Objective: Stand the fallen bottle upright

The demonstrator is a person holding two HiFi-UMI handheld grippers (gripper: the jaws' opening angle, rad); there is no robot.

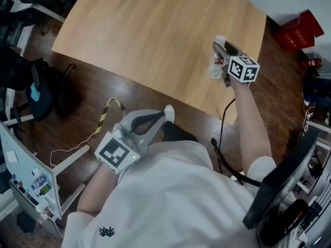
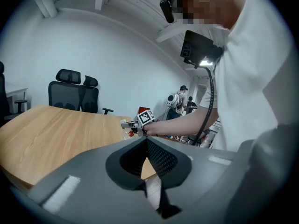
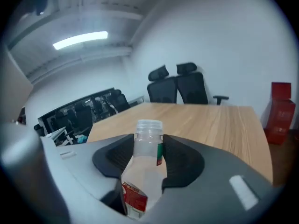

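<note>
Right gripper (image 1: 221,48) is clamping the bottle (image 3: 144,171) at the table (image 1: 155,35)
Left gripper (image 2: 145,141) is hanging off the table's near edge, jaws pressed together.

Head view, only partly shown: clear plastic bottle with red label (image 1: 216,68), crossed by the dark jaws of the right gripper (image 1: 219,46). Base hidden; no telling whether touching the light wooden table (image 1: 155,35) or clear of it. Right gripper view: bottle's bottom sunk behind the grey gripper body, label print too blurred to read. Left gripper view: same bottle tiny and far off, mostly covered by the right gripper. Table's far side cut off by the head view's top edge; near part hidden behind the left gripper (image 2: 145,143) in its own view. Small background figures (image 2: 183,99) too small to tell apart.
</note>
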